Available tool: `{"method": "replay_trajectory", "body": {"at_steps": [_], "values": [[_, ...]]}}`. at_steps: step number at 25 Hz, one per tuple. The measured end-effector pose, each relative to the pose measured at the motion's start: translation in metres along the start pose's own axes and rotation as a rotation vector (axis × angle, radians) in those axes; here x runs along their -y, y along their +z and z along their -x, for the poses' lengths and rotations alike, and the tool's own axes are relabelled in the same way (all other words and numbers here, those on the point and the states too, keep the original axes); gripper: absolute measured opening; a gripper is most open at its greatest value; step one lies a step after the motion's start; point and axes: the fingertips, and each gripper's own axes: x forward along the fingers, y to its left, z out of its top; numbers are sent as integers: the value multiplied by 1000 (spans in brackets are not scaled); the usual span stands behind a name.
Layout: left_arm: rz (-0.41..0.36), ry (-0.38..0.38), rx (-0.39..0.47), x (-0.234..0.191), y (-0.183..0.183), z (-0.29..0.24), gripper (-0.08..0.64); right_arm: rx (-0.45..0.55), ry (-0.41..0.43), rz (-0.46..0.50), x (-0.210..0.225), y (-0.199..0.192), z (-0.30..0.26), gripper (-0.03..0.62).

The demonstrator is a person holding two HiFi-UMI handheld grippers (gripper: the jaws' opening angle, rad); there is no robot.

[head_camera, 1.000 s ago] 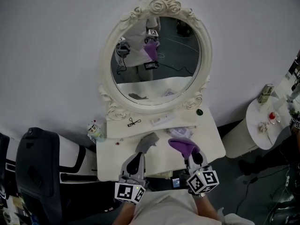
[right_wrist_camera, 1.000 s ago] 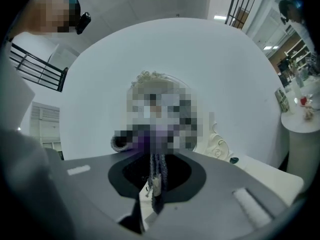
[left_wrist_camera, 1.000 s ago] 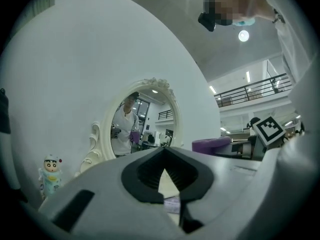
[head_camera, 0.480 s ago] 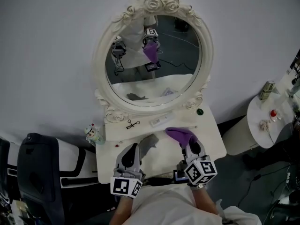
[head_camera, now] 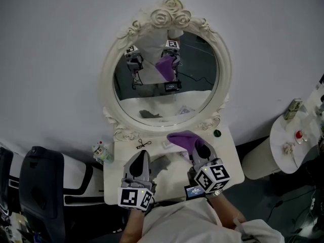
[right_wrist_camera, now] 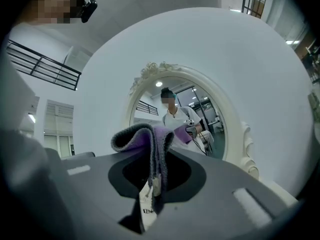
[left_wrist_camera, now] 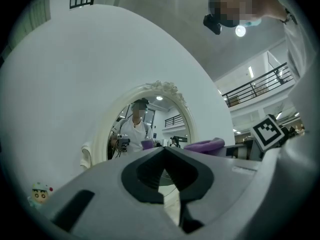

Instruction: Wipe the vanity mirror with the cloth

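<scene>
Right hand-held gripper point(head_camera: 201, 151), clamping a purple cloth point(head_camera: 183, 139), has risen toward the ornate white oval mirror point(head_camera: 198, 77) ahead, wiping imminent; left hand-held gripper point(head_camera: 141, 156) closed, empty.

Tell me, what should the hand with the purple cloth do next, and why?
Probably raise the right gripper forward and up until the purple cloth presses the mirror glass. Its jaws are shut on the cloth, which sits low by the frame's bottom, seemingly not yet on the glass.
</scene>
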Motion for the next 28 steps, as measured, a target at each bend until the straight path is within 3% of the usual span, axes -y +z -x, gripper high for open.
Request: {"method": "replay_trajectory", "body": {"at_steps": [8, 15, 22, 28], "values": [[-58, 32, 4, -19, 37, -20, 0, 118, 79, -31, -16, 107, -96, 51], [-79, 92, 36, -41, 79, -30, 0, 208, 100, 43, -42, 188, -149, 51], [-131, 44, 57, -25, 106, -37, 0, 207, 88, 82, -70, 219, -191, 52], [-138, 38, 77, -23, 108, -36, 0, 233, 4, 193, -69, 231, -222, 52]]}}
